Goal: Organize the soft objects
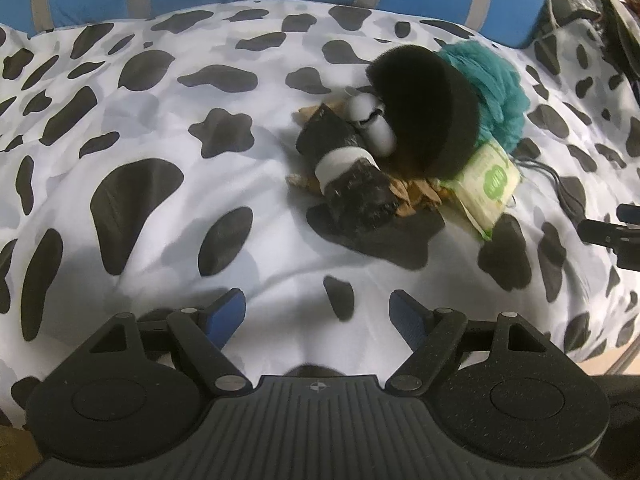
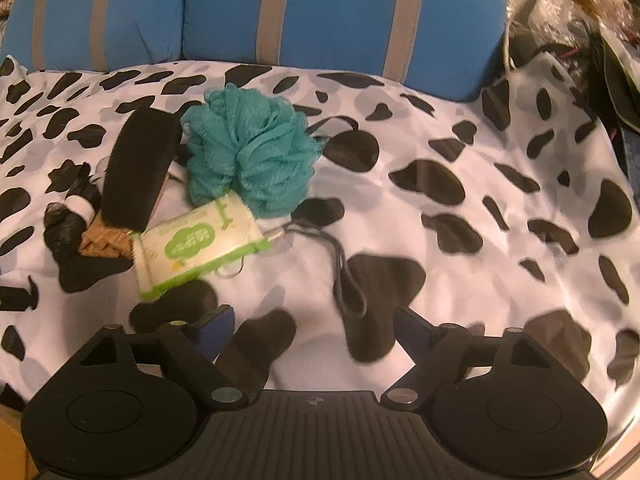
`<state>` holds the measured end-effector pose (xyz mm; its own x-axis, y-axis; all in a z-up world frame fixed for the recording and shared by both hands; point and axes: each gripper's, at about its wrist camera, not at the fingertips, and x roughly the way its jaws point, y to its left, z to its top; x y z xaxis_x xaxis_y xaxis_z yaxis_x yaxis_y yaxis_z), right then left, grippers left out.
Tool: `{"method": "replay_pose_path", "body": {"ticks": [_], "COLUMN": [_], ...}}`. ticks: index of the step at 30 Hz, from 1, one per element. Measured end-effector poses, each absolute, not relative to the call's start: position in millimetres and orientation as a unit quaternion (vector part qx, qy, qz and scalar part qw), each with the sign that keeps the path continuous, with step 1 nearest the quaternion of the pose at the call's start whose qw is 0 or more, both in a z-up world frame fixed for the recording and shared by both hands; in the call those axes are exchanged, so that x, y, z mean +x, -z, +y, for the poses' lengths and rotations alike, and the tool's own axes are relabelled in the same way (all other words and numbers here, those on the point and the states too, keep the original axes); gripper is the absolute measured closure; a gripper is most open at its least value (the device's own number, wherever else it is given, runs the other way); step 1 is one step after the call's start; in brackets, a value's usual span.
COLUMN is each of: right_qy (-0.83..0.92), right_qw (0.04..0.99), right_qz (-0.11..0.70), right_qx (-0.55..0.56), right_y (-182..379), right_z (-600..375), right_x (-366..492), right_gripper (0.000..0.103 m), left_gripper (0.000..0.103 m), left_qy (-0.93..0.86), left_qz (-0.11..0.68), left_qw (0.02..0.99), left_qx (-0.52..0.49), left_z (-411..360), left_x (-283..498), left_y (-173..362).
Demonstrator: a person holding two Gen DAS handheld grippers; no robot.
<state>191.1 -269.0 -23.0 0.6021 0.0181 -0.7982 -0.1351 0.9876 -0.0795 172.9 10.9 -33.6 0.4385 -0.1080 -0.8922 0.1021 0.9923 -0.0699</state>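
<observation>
Now both claws, left claw (image 1: 316, 312) and right claw (image 2: 316, 330), gape empty above the bed (image 2: 500, 184). Sponge (image 1: 424, 116), wipes (image 2: 200, 244) and roll (image 1: 352, 176) crowd against the loofah (image 2: 250, 152); grabbing one could drag its neighbours or snag the loofah's cord (image 2: 344, 276).

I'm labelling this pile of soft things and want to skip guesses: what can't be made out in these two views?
- Wipes pack: print too blurred to read in either view.
- Tan item: mostly buried under the black sponge and dark bundle; identity unclear.
- Clutter at right wrist view's upper right: cut off by the frame, blurred.
</observation>
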Motion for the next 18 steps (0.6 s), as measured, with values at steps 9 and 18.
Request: {"method": "replay_pose_path", "body": {"ticks": [9, 18], "right_qy": [-0.044, -0.034], "right_qw": [0.895, 0.89], "right_qz": [0.433, 0.437], "right_qx": [-0.098, -0.129], "right_y": [37, 58], "right_z": [-267, -267], "right_x": [224, 256], "right_gripper": [0.035, 0.053], "left_gripper": [0.024, 0.024], "left_qy": [0.054, 0.059], "left_qz": [0.518, 0.521], "left_qw": [0.853, 0.851], "left_qx": [-0.02, -0.04], "left_z": [18, 21], "left_x": [204, 231], "left_y": [30, 30]}}
